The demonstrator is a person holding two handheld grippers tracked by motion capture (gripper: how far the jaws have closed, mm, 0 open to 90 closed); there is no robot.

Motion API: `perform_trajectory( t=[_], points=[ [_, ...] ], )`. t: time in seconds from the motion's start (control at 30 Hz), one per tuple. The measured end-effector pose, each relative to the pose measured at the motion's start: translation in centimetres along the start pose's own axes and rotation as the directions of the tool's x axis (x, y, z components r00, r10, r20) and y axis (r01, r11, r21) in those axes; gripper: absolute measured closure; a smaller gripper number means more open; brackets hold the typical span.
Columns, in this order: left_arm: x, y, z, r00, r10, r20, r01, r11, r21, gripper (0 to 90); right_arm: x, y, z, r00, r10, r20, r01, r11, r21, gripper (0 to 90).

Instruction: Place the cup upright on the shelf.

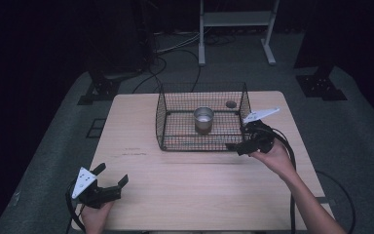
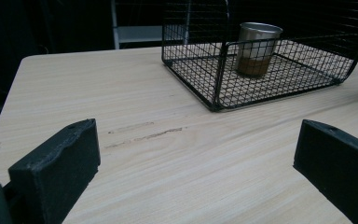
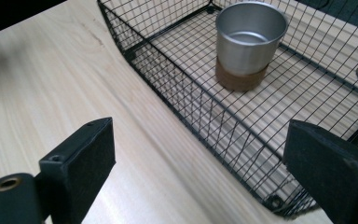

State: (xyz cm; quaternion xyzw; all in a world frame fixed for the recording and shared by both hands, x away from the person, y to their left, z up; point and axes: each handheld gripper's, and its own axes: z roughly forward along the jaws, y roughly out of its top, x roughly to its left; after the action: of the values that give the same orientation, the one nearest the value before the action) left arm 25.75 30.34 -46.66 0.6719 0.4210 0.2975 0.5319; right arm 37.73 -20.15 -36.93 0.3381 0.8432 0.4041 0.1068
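A black wire basket (image 1: 163, 117) stands at the back middle of the light wooden table (image 1: 199, 190). Upright inside it is a metal cup (image 1: 203, 119) with a brown band at its base. My right gripper (image 1: 237, 141) hovers at the basket's near right corner, open. In the right gripper view its jaws straddle the basket's low front wall (image 3: 200, 107) without touching, and the cup (image 3: 249, 42) lies farther in. My left gripper (image 1: 111, 174) rests open near the table's front left corner. Between its wide jaws (image 2: 196, 135) lies bare wood, with the basket (image 2: 223, 93) and cup (image 2: 256, 49) beyond.
A small dark round thing (image 1: 231, 104) lies on the table just behind the basket's right end. A faint scuff mark (image 2: 144, 135) runs across the wood ahead of the left gripper. Beyond the table are a white stand (image 1: 236, 19), floor cables and dark equipment bases.
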Motion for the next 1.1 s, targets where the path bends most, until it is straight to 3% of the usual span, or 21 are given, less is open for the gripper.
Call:
perform_trajectory(
  t=[0.53,1.1],
  points=[
    [0.0,0.1,-0.3,0.9999,0.003,-0.013,-0.003,1.0000,-0.008,0.0,0.2,-3.4,-0.9,1.0000,0.004,0.003,-0.004,1.000,0.009,8.3],
    [-0.2,0.1,-0.2,0.9999,0.008,-0.010,-0.008,0.9999,-0.007,0.0,-0.6,-6.7,-1.5,0.9979,0.064,0.013,-0.064,0.998,0.009,8.5]
  ],
)
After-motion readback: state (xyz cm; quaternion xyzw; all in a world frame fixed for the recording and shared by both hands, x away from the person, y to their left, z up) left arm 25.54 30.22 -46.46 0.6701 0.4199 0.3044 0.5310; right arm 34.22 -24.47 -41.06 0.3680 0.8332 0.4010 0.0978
